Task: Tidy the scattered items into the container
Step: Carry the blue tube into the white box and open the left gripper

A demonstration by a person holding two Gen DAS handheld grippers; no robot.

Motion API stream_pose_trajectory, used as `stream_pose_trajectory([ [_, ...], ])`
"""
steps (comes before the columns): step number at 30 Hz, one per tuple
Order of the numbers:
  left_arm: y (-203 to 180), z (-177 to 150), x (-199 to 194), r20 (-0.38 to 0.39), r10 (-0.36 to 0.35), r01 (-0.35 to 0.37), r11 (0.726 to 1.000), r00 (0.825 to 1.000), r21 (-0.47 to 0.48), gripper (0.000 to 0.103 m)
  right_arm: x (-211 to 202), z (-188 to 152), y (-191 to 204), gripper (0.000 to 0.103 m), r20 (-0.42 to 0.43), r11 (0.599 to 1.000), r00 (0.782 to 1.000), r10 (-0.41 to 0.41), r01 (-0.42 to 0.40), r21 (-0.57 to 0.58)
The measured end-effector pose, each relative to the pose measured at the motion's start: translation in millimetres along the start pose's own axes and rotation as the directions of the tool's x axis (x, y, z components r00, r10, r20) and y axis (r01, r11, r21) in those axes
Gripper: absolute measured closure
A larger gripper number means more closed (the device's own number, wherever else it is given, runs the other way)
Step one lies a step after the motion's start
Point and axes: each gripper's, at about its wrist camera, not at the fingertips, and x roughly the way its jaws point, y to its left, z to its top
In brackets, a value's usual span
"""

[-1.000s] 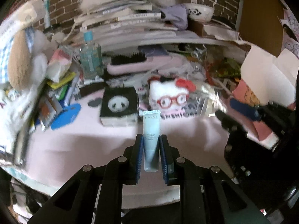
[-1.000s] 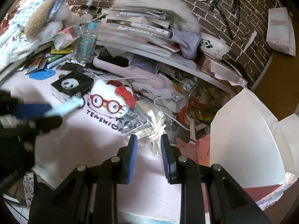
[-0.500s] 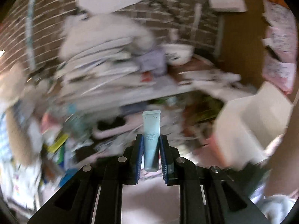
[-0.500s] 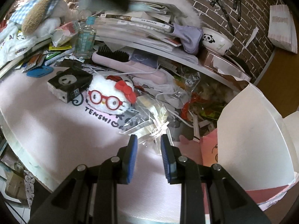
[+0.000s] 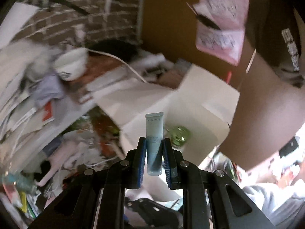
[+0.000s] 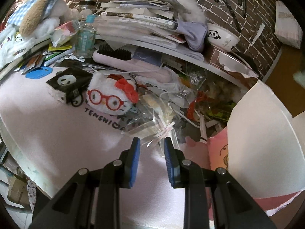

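Observation:
My left gripper (image 5: 154, 143) is shut on a pale blue cosmetic tube (image 5: 154, 133), held upright in the air above the open white cardboard box (image 5: 200, 103). A green glass item (image 5: 180, 133) lies inside that box, just right of the tube. In the right wrist view my right gripper (image 6: 152, 147) hangs open over the pink mat (image 6: 57, 133), its tips close to a crumpled clear plastic bag (image 6: 152, 122). The white box's wall (image 6: 257, 133) stands to its right. A white plush with red glasses (image 6: 110, 93) and a black panda box (image 6: 68, 82) lie on the mat.
The shelf behind holds stacked books (image 6: 137, 19), a panda bowl (image 6: 222, 36), a teal bottle (image 6: 85, 38), a pink hairbrush (image 6: 125, 61) and a plush dog (image 6: 36, 15). A person's arm (image 5: 266, 114) is at the right of the left wrist view. A brick wall (image 6: 238, 5) backs everything.
My left gripper has lifted the tube off the mat and swung right, from the shelf clutter to above the white box. My right gripper has barely shifted and stays open.

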Motion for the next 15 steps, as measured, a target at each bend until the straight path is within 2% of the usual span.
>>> stream_pose_trajectory([
  [5,-8.8,12.7,32.0,-0.123,-0.033,0.034,0.999,0.992,0.003,0.09,1.7,-1.2,-0.5,0.081,-0.001,1.0,1.0,0.016,-0.016,0.011],
  [10,-11.4,16.7,66.7,-0.244,0.011,-0.009,1.0,0.97,0.011,0.09,5.4,-3.1,-0.6,0.081,-0.009,0.999,1.0,0.027,-0.026,0.019],
  [13,-8.6,16.2,82.2,-0.289,0.066,-0.063,0.998,0.955,0.019,0.09,6.0,-3.9,-2.3,0.081,-0.012,0.999,0.999,0.032,-0.032,0.027],
  [15,-7.0,15.4,87.7,-0.302,0.069,-0.068,0.998,0.951,0.016,0.09,6.6,-4.4,-3.4,0.081,-0.013,0.999,0.999,0.036,-0.035,0.032],
])
